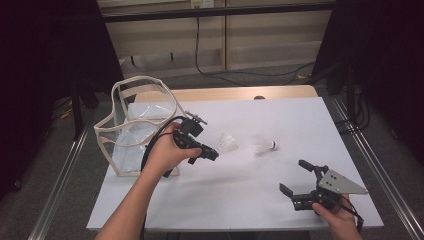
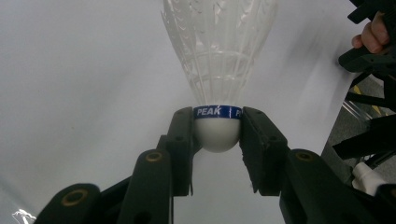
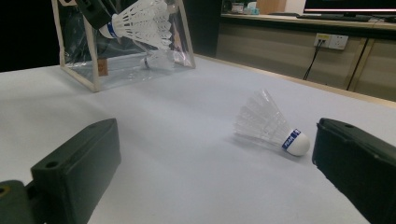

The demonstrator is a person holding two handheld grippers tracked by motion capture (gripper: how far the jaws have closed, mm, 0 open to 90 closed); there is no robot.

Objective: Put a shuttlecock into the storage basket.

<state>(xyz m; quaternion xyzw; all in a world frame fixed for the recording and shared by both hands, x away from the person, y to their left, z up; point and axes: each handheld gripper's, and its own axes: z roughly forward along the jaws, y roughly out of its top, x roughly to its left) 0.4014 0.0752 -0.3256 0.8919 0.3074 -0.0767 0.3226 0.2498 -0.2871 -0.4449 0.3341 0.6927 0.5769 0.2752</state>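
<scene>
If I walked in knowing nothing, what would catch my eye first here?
Probably the white shuttlecock pinched by its cork in the left gripper, held above the white table beside a clear bag with cream trim. A second shuttlecock lies on its side mid-table, and the right gripper waits near the front edge, jaws wide open.

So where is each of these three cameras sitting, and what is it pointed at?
High view: above the person's side, looking forward and down on the white table; both forearms, left tool, right tool.
Left gripper view: on the left tool, looking along its jaws clamped on the held shuttlecock.
Right gripper view: on the right tool, low over the table, facing the lying shuttlecock and clear bag between its open jaws.
Shared: all three show the held shuttlecock.
</scene>
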